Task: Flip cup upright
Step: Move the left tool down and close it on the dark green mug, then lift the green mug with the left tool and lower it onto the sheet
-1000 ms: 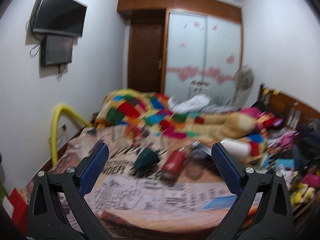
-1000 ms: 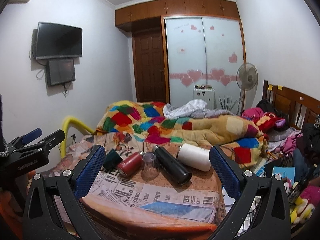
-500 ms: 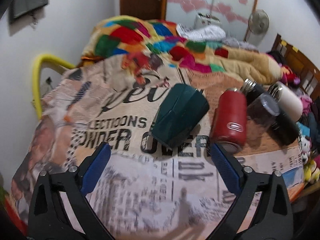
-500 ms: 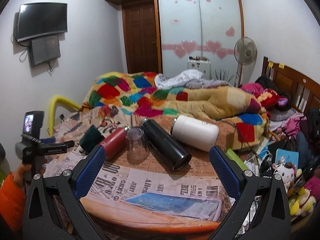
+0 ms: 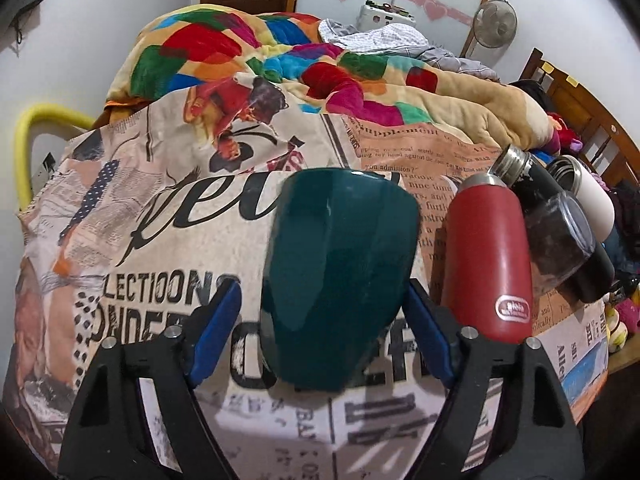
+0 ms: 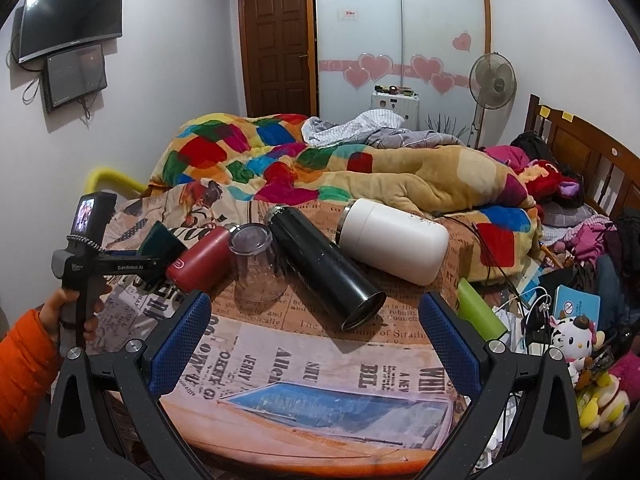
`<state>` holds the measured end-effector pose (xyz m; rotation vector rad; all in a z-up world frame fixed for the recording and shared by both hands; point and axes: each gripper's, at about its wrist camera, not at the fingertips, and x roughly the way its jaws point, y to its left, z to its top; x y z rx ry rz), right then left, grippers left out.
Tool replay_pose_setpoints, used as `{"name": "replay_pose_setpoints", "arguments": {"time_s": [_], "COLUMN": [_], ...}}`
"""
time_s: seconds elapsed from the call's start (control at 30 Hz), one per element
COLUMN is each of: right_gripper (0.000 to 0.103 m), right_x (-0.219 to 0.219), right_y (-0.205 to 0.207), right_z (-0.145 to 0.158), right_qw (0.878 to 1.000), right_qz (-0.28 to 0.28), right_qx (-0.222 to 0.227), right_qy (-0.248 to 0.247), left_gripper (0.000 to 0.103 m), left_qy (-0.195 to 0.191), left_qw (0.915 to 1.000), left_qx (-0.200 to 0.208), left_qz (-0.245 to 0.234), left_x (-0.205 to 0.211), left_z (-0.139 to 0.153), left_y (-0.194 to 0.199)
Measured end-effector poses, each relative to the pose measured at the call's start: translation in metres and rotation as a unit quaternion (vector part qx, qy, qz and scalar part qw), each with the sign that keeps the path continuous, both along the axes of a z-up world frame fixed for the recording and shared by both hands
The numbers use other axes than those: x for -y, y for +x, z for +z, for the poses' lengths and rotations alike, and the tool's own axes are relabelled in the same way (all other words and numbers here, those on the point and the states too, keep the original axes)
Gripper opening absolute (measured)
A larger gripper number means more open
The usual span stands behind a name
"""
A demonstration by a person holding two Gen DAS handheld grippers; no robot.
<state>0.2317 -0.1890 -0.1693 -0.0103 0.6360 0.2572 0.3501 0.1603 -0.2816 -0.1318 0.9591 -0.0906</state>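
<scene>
The dark green cup [image 5: 336, 280] lies on its side on the newspaper-print cloth [image 5: 160, 248] that covers the bench [image 6: 320, 446]. In the left wrist view its closed base faces the camera and its body points away toward the bed. The cup sits between the two blue pads of the left gripper [image 5: 324, 334]. The jaws stand wide, one pad on each side of the cup. The right pad is at or very near the cup wall; a gap shows at the left pad. Whether either pad presses the cup cannot be told.

Just beside the cup, on its right, lies the red bottle [image 5: 486, 256], also on its side. Against the red bottle stands a clear plastic cup [image 6: 256, 264], upside down. Next comes a black flask [image 6: 324, 268], lying with its open mouth toward the near bench edge, and then a white flask [image 6: 394, 240] on its side at the far right of the row.

The right gripper [image 6: 316, 344] hangs over the near bench edge, well apart from all the vessels. Its jaws are spread wide and hold nothing. In the right wrist view the person's left hand [image 6: 76, 312], in an orange sleeve, grips the handle of the left tool.

Behind the bench lies a bed with a patchwork blanket [image 6: 280, 160].
</scene>
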Motion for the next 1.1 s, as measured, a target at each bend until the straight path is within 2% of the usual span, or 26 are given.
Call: {"name": "replay_pose_setpoints", "arguments": {"time_s": [0.03,0.1,0.33,0.53,0.83,1.1], "right_gripper": [0.103,0.103,0.103,0.103,0.103,0.103], "right_x": [-0.001,-0.001,0.001,0.001,0.0,0.006], "right_y": [0.0,0.0,0.0,-0.004,-0.02,-0.039], "right_z": [0.0,-0.001,-0.001,0.003,0.014,0.028], "right_qw": [1.0,1.0,1.0,1.0,1.0,0.999], "right_qz": [0.0,0.0,-0.002,0.003,0.012,0.017], "right_qx": [0.0,0.0,0.0,0.006,0.021,0.043], "right_qy": [-0.001,-0.004,-0.005,-0.003,0.005,0.011], "left_gripper": [0.072,0.069,0.067,0.066,0.066,0.066], "left_qy": [0.0,0.007,0.026,0.04,0.05,0.055], "left_qw": [1.0,1.0,0.9991,0.9984,0.9957,0.9889], "left_qx": [0.001,0.003,0.013,0.02,0.077,0.13], "left_qz": [0.001,0.005,0.031,0.035,0.008,-0.048], "left_x": [0.0,0.001,0.002,0.005,0.033,0.089], "left_z": [0.0,-0.001,0.001,0.014,0.082,0.141], "left_y": [0.003,0.008,0.007,-0.02,-0.079,-0.118]}}
